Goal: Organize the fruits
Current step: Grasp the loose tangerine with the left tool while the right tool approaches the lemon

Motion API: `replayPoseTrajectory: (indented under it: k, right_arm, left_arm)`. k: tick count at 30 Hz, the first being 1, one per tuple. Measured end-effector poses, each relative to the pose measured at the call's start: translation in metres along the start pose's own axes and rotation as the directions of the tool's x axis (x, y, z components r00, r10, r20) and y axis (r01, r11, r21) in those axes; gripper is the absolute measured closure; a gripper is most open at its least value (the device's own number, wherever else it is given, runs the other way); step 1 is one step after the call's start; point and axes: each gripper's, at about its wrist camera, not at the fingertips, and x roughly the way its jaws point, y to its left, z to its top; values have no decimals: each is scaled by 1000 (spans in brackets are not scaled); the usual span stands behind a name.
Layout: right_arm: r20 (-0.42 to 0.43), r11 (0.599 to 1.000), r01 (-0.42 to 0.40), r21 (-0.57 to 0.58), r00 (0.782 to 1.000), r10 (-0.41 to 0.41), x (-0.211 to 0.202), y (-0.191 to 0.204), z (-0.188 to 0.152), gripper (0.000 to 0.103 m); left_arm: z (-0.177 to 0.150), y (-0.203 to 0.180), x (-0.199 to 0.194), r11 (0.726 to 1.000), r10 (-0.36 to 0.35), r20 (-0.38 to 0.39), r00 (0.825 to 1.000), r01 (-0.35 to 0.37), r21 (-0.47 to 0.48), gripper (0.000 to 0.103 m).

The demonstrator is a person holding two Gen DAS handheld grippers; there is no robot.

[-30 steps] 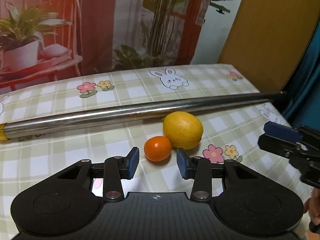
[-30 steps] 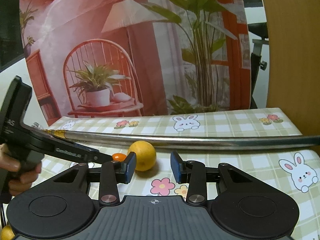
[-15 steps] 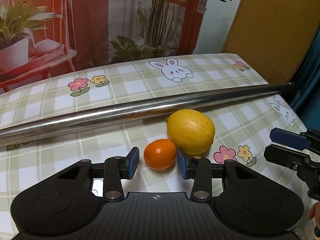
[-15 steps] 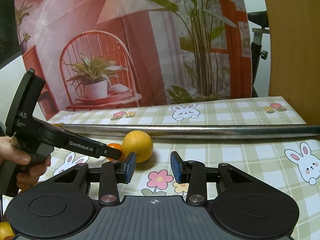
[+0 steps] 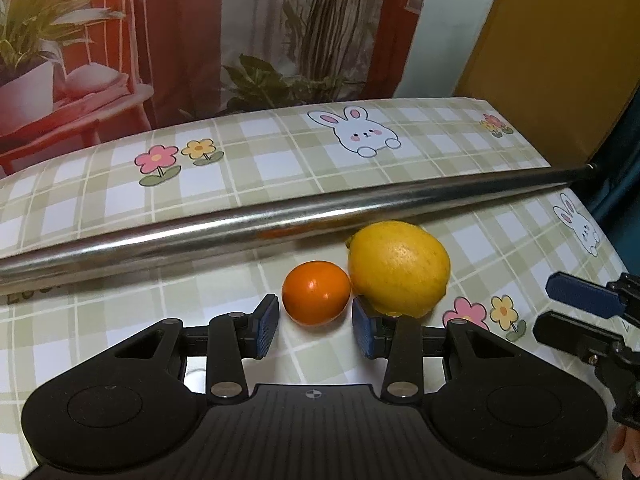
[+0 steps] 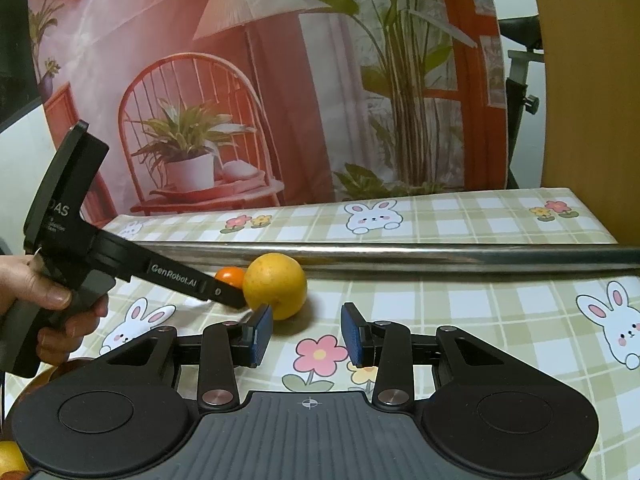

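Observation:
A small orange tangerine (image 5: 316, 292) lies on the checked tablecloth, touching a larger yellow lemon (image 5: 398, 268) on its right. My left gripper (image 5: 315, 330) is open, its blue pads flanking the near side of the tangerine without touching it. The right wrist view shows the same lemon (image 6: 275, 285) with the tangerine (image 6: 230, 277) partly hidden behind the left gripper's finger. My right gripper (image 6: 306, 336) is open and empty, just near and right of the lemon.
A long shiny metal pole (image 5: 280, 220) lies across the table just behind the fruit. A hand (image 6: 48, 308) holds the left gripper's handle. More orange fruit (image 6: 10, 458) shows at the lower left corner. The table's far edge (image 5: 280, 114) meets a printed backdrop.
My left gripper has moved forward, so the tangerine now sits between its fingertips. My right gripper has edged closer to the lemon. Both stayed open.

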Motion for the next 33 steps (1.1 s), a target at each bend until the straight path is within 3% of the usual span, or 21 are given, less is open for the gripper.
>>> replayPoseTrajectory:
  k: [18,23,30,33]
  right_arm:
    - [-20,1000,1,-4,1000,-2,8,-1,-2,68]
    - [-25,1000,2,-3,1000,-2,10,-1,-2,67]
    - [-3,1000,-25,0,1000,25,25,-2,6,67]
    - [9,999,-51,-8,999,51,39,1,13,59]
  left_arm:
    - [11,16,8,995,0,69,998,7,-101,61]
    - [10,14,10,996,4,75,997,2,-88,64]
    - [2,11,-24,999,18,130,991,-14,-30,64]
    - [-2,13,-46,999,7,164,986,-1,-38,64]
